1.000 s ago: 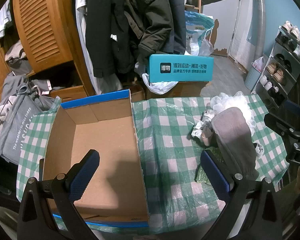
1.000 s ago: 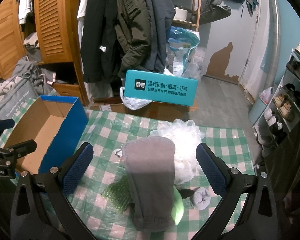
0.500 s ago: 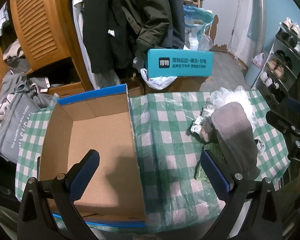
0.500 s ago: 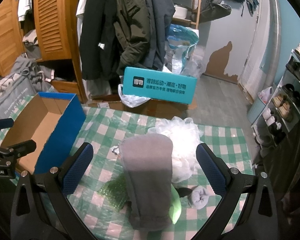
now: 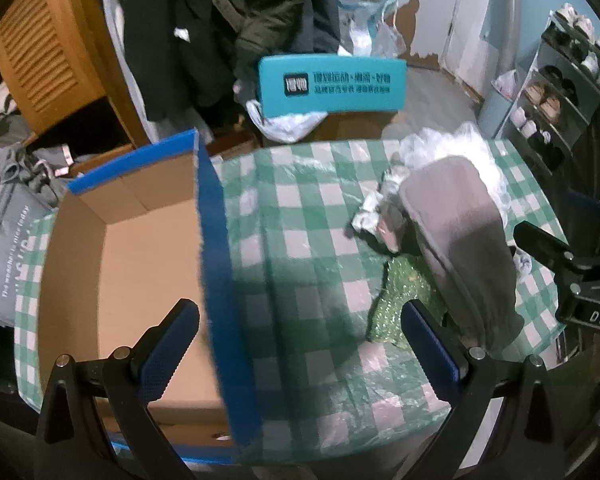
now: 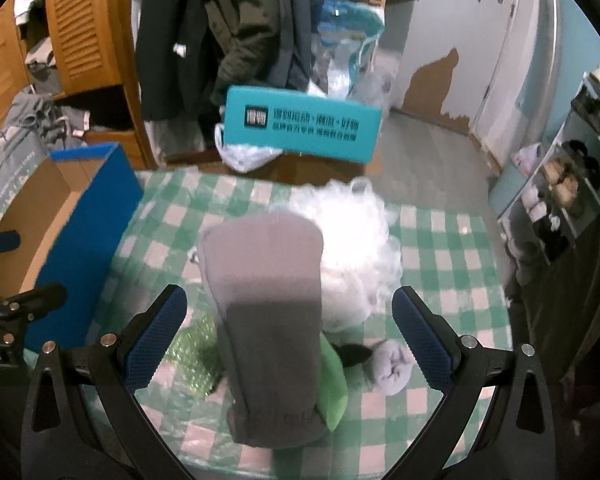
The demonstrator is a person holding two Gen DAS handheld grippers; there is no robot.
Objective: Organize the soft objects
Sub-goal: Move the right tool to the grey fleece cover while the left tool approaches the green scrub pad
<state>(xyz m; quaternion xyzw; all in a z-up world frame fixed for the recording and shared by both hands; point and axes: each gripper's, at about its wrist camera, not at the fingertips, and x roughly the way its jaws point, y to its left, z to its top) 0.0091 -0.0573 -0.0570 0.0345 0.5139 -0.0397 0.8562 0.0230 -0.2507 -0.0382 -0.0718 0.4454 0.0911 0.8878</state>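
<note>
Grey cloth: draped over soft pile on counter, right of empty box. Both grippers, left and right: jaws wide, empty. Risk: gripping the cloth may drag the white stuffing along.

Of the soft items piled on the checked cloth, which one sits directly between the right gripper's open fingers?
The long grey folded cloth. It runs straight up the middle of the right gripper, lying over the others; the white fluffy plastic and small rolled grey sock lie off to its right.
</note>
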